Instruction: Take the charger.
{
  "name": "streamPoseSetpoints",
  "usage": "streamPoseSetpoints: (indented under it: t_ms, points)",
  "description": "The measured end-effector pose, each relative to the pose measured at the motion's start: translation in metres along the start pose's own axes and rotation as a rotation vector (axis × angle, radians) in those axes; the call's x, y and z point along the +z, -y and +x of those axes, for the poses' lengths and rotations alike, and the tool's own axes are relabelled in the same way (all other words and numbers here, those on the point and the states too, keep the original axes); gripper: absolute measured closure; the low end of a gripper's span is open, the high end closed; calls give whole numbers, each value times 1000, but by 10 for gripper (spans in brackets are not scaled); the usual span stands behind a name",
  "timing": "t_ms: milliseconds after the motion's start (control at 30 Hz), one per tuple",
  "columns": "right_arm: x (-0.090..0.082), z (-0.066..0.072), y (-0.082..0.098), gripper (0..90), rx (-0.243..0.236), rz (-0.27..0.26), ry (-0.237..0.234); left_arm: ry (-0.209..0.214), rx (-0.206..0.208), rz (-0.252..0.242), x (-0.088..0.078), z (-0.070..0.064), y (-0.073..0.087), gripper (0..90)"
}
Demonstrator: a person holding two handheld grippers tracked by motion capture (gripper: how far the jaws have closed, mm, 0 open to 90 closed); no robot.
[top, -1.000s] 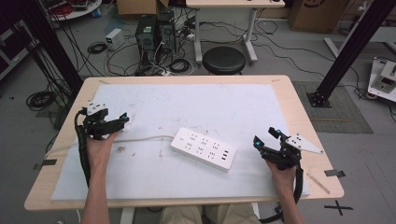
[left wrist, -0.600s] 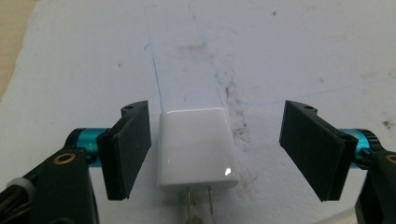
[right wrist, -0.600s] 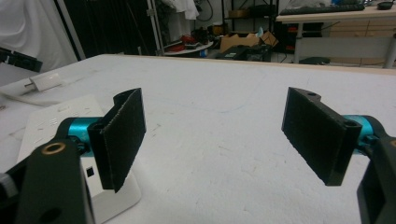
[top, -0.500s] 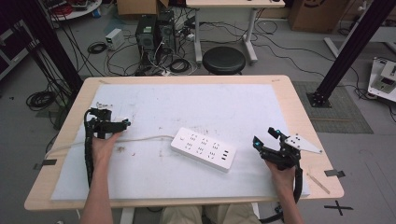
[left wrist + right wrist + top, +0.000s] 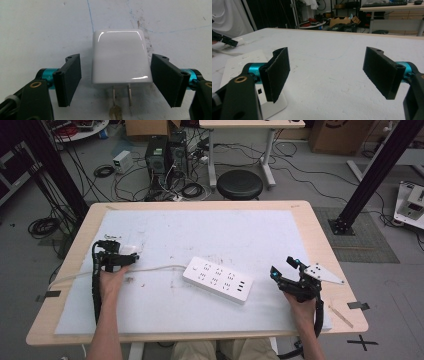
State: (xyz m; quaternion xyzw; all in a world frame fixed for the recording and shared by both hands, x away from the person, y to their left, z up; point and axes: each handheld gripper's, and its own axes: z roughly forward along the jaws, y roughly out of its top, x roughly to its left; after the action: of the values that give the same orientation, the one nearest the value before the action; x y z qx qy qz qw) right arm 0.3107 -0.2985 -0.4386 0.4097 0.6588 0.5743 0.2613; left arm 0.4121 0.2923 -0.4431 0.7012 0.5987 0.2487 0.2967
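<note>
Two grippers work over a wooden worktop [image 5: 320, 227] that a white sheet [image 5: 240, 232] covers almost edge to edge. On the sheet, near the middle, lies a white power strip [image 5: 218, 279], set at a slant, its pale cord [image 5: 155, 268] running off toward the person's left side. The right gripper [image 5: 284, 274] rests low near the right edge, well apart from the strip, its fingers [image 5: 277, 72] spread wide with bare sheet between them. The left gripper [image 5: 131, 259] sits at the left part of the sheet, its fingers [image 5: 68, 78] on either side of a small white plug adapter [image 5: 120, 58]; they have just been closing, yet a narrow gap shows on each side and they do not press it. The adapter lies flat on the sheet, its two metal prongs [image 5: 121, 94] pointing back toward the gripper.
</note>
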Motion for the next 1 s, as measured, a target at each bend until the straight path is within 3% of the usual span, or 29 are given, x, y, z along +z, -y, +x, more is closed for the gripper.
streamPoseSetpoints:
  t_ms: [267, 433, 1000]
  points:
    - [0, 0, 0, 222, 1, 4, 2, -5, 3, -6, 2, -1, 0, 325]
    - [1, 0, 0, 223, -4, 5, 0, 5, 5, -10, 2, -2, 0, 414]
    - [1, 0, 0, 223, -5, 3, 0, -28, 24, -2, 0, -5, -1, 425]
